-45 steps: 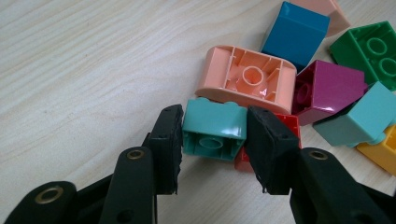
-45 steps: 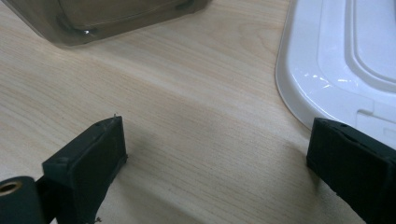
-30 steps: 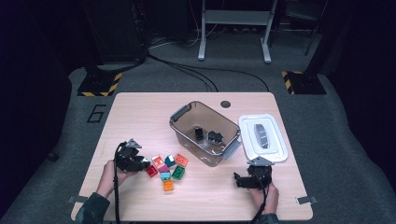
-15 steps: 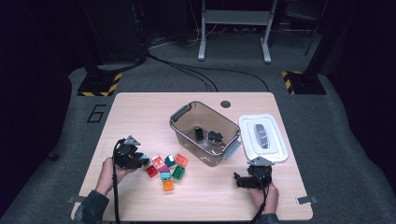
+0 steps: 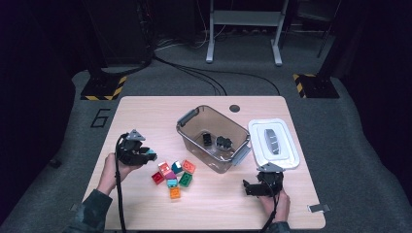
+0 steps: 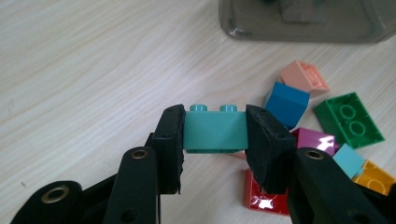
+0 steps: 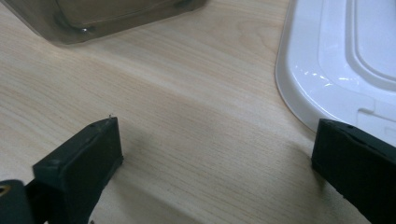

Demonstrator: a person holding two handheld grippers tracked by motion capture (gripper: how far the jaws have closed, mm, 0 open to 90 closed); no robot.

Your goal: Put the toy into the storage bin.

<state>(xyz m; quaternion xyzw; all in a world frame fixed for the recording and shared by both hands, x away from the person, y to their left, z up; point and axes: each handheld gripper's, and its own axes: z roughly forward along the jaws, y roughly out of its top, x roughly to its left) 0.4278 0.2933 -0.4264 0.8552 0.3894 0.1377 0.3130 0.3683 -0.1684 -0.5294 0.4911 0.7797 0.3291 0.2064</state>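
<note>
The left tongs (image 6: 214,140) pinch a teal brick (image 6: 215,129) by its two short ends, so its long axis runs straight from one jaw to the other, across the left gripper view. Its studs face away from the camera, along the line of the jaws, and two of them show above its top edge. In the high view the left tongs (image 5: 145,156) hold the brick (image 5: 151,155) just left of the brick pile (image 5: 173,177), clear of the tabletop (image 5: 145,111).

Right of the teal brick lie a blue brick (image 6: 287,103), a salmon one (image 6: 304,76), a green one (image 6: 349,117) turned hollow side up, a pink one (image 6: 314,140), a red one (image 6: 265,198) and an orange one (image 6: 373,175). The bin (image 5: 214,138) stands right of the pile, with two dark pieces (image 5: 216,141) in it, too small to make out. The white lid (image 5: 273,144) lies flat just right of the bin.

The right tongs (image 5: 248,188) rest in front of the bin's near right corner, jaws spread wide over bare wood, having just opened a little further. In the right gripper view the bin (image 7: 107,18) and lid (image 7: 341,60) are cut off by the frame. The left jaws hide part of the red brick.
</note>
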